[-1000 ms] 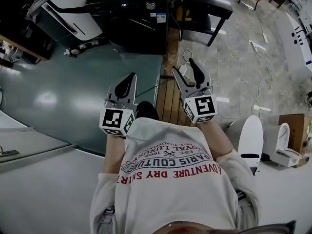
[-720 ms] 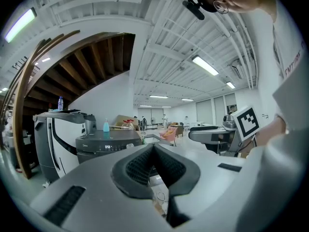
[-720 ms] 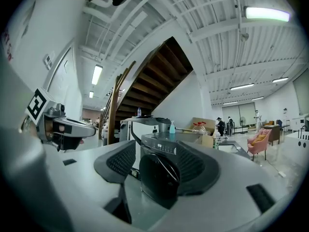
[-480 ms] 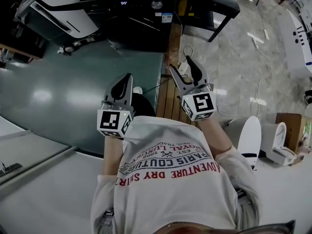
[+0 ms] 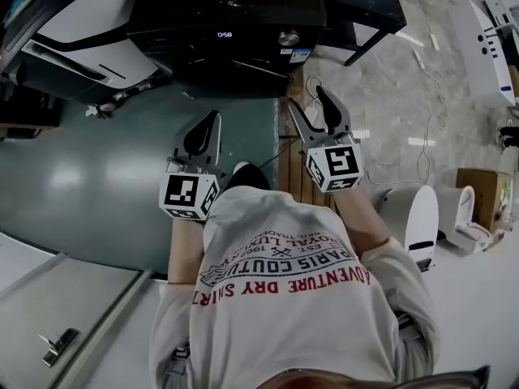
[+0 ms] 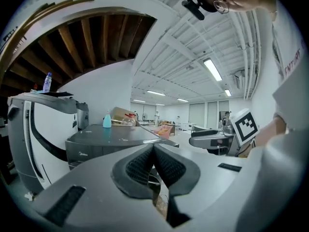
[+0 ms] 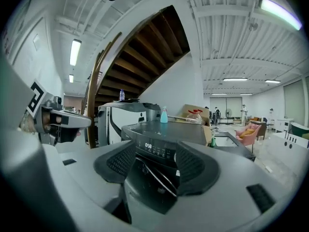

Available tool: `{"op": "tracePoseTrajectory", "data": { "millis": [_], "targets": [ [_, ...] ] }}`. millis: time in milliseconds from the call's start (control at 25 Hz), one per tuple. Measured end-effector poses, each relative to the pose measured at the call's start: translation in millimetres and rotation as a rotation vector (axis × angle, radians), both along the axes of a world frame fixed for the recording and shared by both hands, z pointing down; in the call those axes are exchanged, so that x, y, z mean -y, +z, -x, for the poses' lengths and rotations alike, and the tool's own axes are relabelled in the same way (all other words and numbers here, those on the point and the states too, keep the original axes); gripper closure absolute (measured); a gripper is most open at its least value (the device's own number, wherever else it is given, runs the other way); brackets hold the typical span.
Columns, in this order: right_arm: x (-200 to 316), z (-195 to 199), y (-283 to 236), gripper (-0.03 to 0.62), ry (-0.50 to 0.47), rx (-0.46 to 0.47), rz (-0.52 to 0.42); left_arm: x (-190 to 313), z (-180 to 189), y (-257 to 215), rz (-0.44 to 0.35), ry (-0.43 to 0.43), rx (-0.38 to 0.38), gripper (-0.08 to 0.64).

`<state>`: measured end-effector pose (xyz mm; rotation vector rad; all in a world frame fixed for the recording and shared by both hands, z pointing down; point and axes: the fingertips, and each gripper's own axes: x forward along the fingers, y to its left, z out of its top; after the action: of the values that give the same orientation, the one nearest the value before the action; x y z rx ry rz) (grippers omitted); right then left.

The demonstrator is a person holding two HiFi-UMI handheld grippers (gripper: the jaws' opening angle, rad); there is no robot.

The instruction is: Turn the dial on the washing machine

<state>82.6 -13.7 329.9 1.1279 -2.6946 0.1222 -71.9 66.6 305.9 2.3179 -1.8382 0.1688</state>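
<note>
Dark grey front-loading washing machine (image 5: 235, 23) stands ahead of the person, with its round silver dial (image 5: 288, 36) on the front panel. Left gripper (image 5: 214, 120): jaws pressed together, empty. Right gripper (image 5: 308, 100): jaws wide apart, empty, well short of the dial.

The floor (image 5: 89, 168) carries the dark washing machine (image 5: 235, 10) and, well apart, a cardboard box (image 5: 474, 194).
</note>
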Motion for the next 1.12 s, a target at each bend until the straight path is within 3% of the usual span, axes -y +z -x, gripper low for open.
{"op": "tracePoseTrajectory", "data": {
  "millis": [320, 520, 840, 1120],
  "targets": [
    [58, 50, -13, 0.337, 0.125, -0.08, 0.073, 86, 65, -37, 0.011, 0.116, -0.027, 0.545],
    [75, 51, 13, 0.337, 0.171, -0.154, 0.103, 103, 79, -15, 0.063, 0.134, -0.002, 0.545],
    [123, 49, 59, 0.337, 0.264, -0.221, 0.121, 127, 94, 25, 0.08, 0.129, -0.002, 0.545],
    [159, 47, 115, 0.337, 0.278, -0.324, 0.136, 146, 91, 68, 0.12, 0.121, -0.022, 0.545]
  ]
}}
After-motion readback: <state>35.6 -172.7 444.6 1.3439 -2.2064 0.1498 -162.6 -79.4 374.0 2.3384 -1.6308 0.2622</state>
